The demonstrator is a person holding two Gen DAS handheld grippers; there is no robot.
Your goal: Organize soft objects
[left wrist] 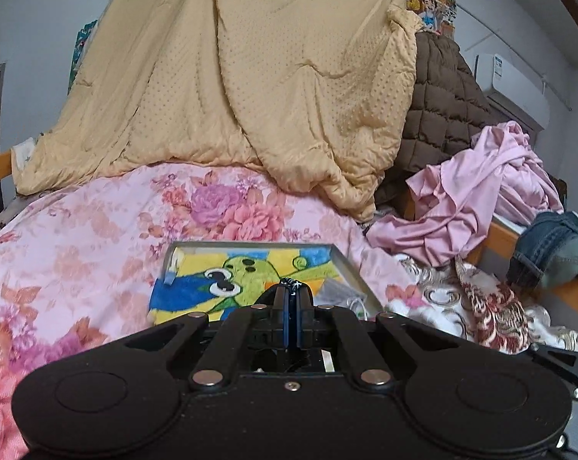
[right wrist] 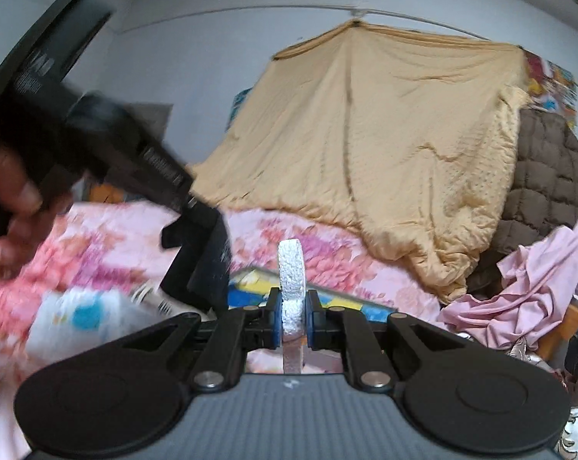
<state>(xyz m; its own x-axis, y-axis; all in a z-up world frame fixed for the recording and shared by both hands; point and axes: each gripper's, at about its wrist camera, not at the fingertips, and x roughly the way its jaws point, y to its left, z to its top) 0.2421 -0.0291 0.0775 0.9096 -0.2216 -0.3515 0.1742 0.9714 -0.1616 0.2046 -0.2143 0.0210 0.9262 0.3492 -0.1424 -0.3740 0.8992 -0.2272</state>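
The left gripper (left wrist: 292, 308) is fully closed on a fold of dark fabric (right wrist: 202, 268), which hangs from it above the bed (left wrist: 78, 237). The right gripper (right wrist: 293, 320) stands narrow, clamping a white textured strip (right wrist: 291, 268) upright between its pads. A cartoon-print towel (left wrist: 227, 287) lies in a shallow box (left wrist: 342, 260) mid-bed. A tan quilt (left wrist: 250, 76) drapes over the bed's far edge; pink cloth (left wrist: 461, 203) is heaped at the right edge.

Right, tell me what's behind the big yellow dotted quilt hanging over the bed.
Behind the yellow dotted quilt, a brown quilted blanket and colourful posters show at its right edge. Everything directly behind it is covered.
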